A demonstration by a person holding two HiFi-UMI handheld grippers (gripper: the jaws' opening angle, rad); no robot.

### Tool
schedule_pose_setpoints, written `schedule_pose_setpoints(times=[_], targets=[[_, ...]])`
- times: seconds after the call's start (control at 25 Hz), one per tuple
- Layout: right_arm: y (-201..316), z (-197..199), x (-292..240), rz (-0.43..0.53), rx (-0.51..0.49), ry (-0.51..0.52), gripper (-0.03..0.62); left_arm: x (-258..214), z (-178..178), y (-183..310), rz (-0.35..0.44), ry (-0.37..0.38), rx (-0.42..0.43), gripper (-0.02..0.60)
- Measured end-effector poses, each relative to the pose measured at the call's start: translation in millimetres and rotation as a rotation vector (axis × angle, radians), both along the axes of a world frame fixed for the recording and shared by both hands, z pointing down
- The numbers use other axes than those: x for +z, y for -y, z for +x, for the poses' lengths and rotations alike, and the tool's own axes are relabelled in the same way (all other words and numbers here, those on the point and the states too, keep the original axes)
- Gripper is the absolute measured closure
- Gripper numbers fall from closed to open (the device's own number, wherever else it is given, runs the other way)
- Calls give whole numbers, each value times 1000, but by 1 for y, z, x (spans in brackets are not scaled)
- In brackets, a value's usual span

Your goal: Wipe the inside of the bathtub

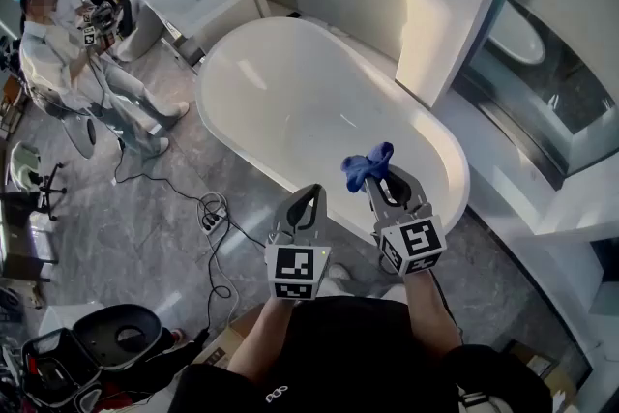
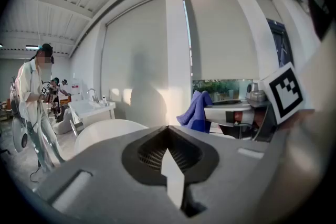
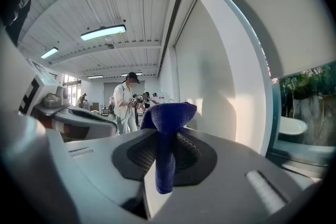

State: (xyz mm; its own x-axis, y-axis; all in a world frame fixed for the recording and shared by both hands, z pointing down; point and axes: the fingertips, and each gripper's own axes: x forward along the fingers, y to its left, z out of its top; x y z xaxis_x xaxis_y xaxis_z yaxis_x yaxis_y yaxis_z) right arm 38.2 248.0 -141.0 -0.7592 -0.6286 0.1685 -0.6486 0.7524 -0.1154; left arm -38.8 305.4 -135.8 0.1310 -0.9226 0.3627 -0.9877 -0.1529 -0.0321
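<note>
Blue cloth (image 1: pixel 368 164) tight in jaws of right gripper (image 1: pixel 379 181); left gripper (image 1: pixel 308 198) jaws together, by bathtub (image 1: pixel 309 92).

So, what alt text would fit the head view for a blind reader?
Seen from above, a person holds two grippers by a white bathtub: the right gripper clamps a blue cloth, the left gripper is shut and empty.

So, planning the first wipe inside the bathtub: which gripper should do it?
Right, likely. The right gripper is shut on the blue cloth, near the bathtub; the left gripper is shut and empty.
</note>
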Motion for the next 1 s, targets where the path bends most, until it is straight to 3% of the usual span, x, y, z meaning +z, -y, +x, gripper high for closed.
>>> schedule_pose_setpoints(times=[0.2, 0.4, 0.68, 0.8, 1.0], targets=[[27, -3, 17, 9, -16, -31, 528, 14, 3, 26, 19, -11, -5, 580], [36, 7, 19, 17, -38, -60, 528, 31, 15, 42, -18, -42, -10, 580], [102, 74, 56, -89, 43, -75, 528, 66, 60, 65, -138, -107, -5, 580], [115, 82, 82, -130, 26, -88, 528, 84, 43, 72, -167, -83, -54, 580], [125, 92, 129, -216, 30, -147, 526, 108, -16, 100, -218, -55, -117, 580]])
